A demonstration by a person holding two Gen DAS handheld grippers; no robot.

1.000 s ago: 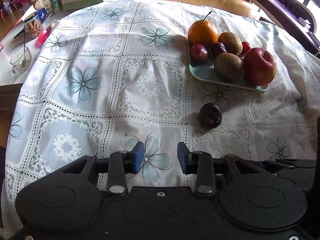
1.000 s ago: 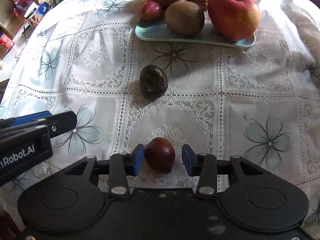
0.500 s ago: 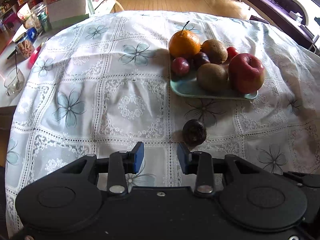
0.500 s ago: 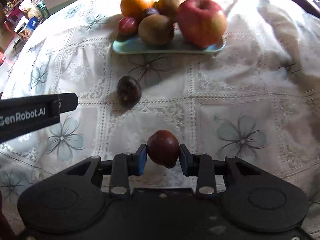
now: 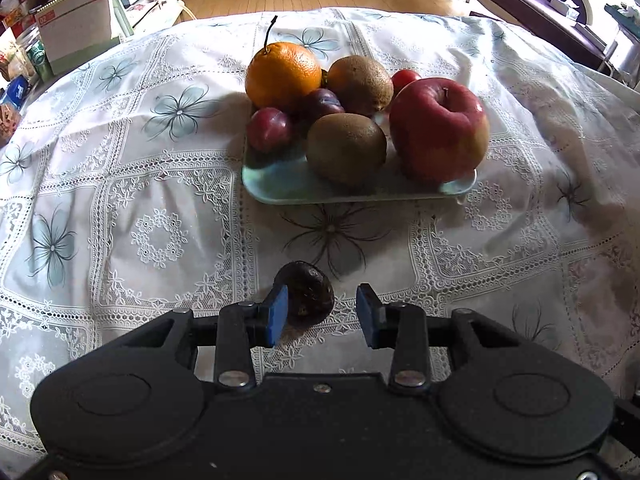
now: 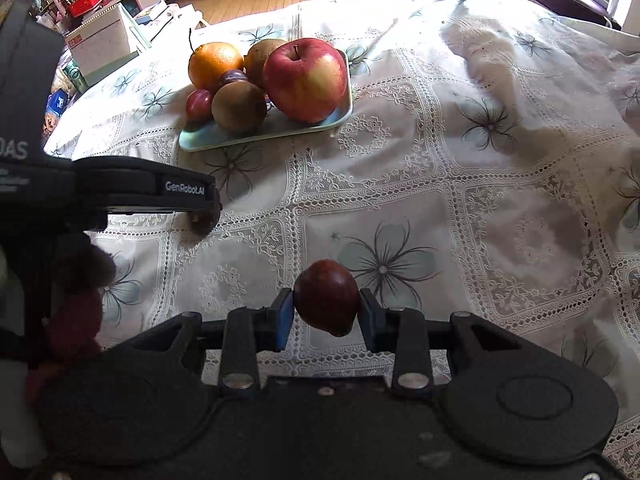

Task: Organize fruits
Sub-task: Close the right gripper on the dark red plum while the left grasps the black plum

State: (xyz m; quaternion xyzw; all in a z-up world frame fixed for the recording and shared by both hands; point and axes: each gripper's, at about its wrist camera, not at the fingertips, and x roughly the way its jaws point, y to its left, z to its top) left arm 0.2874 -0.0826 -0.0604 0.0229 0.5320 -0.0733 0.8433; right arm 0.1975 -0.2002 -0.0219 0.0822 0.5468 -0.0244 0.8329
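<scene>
1. Left wrist view: left gripper (image 5: 322, 312) low over the lace tablecloth (image 5: 168, 240), blue-padded fingers (image 5: 276, 314) spread wide. Dark wrinkled passion fruit (image 5: 308, 296) resting on the cloth between them, touching or nearly touching the left pad, clear gap to the right pad. No pinch on it.
2. Same view, beyond the gripper: pale green tray (image 5: 280, 184) loaded with an orange (image 5: 282, 74) with a long stem, two kiwis (image 5: 346, 148), a large red apple (image 5: 438, 128), two plums (image 5: 269, 130) and a small red fruit (image 5: 405, 78) half hidden behind the apple. Cardboard box (image 5: 74, 30) and clutter at the far left past the table edge.
3. Right wrist view: right gripper (image 6: 326, 314) raised above the cloth, fingers (image 6: 285, 316) pinching a dark red plum (image 6: 326, 302) from both sides, both pads pressed against its skin, fruit clear of the table.
4. Same view, far left: black body of the left gripper (image 6: 160, 192) reaching in, with the passion fruit (image 6: 202, 222) peeking out just under its tip. Tray (image 6: 208, 140) of fruit farther back, well apart from the held plum, apple (image 6: 306, 78) nearest the tray's right end.
</scene>
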